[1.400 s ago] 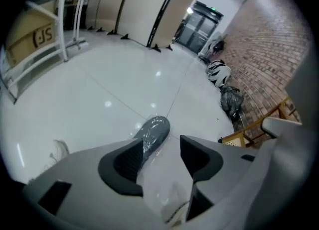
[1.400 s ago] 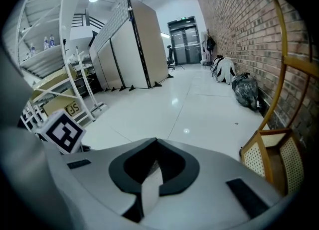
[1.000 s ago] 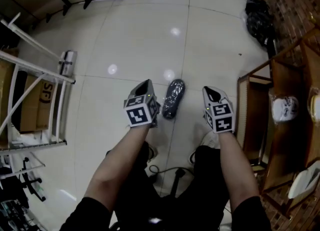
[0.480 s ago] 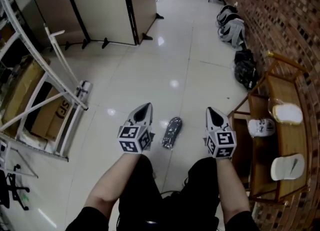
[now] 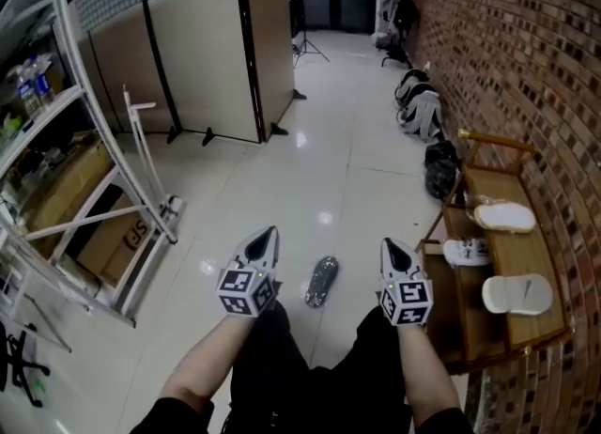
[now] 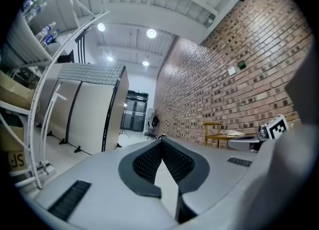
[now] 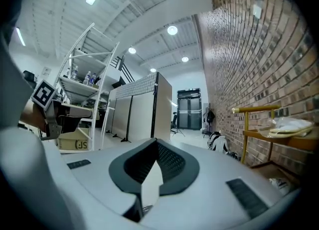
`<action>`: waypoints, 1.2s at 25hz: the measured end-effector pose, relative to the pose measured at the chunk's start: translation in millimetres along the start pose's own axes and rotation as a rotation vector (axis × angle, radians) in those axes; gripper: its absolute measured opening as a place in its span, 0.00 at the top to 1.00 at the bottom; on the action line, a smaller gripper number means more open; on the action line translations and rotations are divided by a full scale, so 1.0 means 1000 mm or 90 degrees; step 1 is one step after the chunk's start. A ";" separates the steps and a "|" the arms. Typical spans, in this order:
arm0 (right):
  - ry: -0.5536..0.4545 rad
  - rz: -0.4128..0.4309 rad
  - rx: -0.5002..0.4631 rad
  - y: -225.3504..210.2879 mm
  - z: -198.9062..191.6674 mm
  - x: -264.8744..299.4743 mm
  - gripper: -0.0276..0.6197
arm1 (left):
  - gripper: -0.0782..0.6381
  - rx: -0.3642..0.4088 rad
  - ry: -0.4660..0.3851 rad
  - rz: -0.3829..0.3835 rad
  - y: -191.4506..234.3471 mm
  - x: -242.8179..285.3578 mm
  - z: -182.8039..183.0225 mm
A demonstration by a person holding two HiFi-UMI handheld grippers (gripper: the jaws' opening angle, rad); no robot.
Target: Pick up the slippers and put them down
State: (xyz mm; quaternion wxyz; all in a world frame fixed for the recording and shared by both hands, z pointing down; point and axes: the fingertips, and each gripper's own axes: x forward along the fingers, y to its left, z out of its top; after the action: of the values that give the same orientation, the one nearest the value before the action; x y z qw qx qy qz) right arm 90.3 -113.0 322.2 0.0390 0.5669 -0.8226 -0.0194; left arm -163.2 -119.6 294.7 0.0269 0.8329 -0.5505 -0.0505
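A dark slipper (image 5: 321,281) lies on the glossy floor between my two arms, with nothing touching it. My left gripper (image 5: 266,235) is held level to its left, well above the floor, jaws shut and empty (image 6: 161,140). Level to the slipper's right, my right gripper (image 5: 390,246) has its pads together at the tips, with nothing in them (image 7: 156,142). Three white slippers sit on the wooden rack (image 5: 441,315) at the right: one at the back (image 5: 504,217), one on a lower shelf (image 5: 467,253), one at the front (image 5: 517,293).
A white metal shelf frame (image 5: 94,188) with a cardboard box (image 5: 113,244) stands at the left. Beige partition panels (image 5: 202,66) stand behind it. Bags (image 5: 418,108) and a black bag (image 5: 439,174) lie along the brick wall (image 5: 507,66).
Both grippers have risen away from the floor and turned level. The view has lifted, so the dark slipper looks smaller and farther. It has stayed where it lay.
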 end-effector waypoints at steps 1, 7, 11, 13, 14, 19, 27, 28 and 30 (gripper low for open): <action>-0.008 0.002 -0.002 0.005 0.002 -0.006 0.95 | 0.89 0.004 -0.004 -0.008 -0.007 -0.006 0.002; -0.083 0.032 0.012 0.029 0.023 -0.050 0.95 | 0.89 0.025 -0.025 -0.049 -0.043 -0.043 0.007; -0.109 0.014 0.024 0.032 0.025 -0.066 0.95 | 0.89 0.043 -0.029 -0.066 -0.051 -0.055 -0.001; -0.107 0.001 0.025 0.033 0.025 -0.066 0.95 | 0.88 0.048 -0.030 -0.070 -0.053 -0.057 -0.004; -0.103 -0.003 0.026 0.034 0.023 -0.066 0.95 | 0.88 0.049 -0.029 -0.072 -0.055 -0.058 -0.004; -0.100 0.006 0.017 0.033 0.005 -0.062 0.95 | 0.88 0.096 -0.018 -0.070 -0.053 -0.053 -0.016; -0.063 -0.019 0.019 0.032 -0.012 -0.065 0.95 | 0.88 0.124 -0.018 -0.037 -0.031 -0.064 -0.034; -0.066 -0.020 0.015 0.034 -0.013 -0.066 0.95 | 0.88 0.126 -0.020 -0.037 -0.030 -0.067 -0.035; -0.067 -0.022 0.002 0.038 -0.014 -0.067 0.95 | 0.88 0.135 -0.026 -0.041 -0.029 -0.069 -0.035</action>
State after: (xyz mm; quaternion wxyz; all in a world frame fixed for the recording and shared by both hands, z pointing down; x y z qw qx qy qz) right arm 79.5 -36.7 336.4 -0.0054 0.5794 -0.8135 -0.0487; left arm -160.0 -44.9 330.3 -0.0743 0.8470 -0.5263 -0.0096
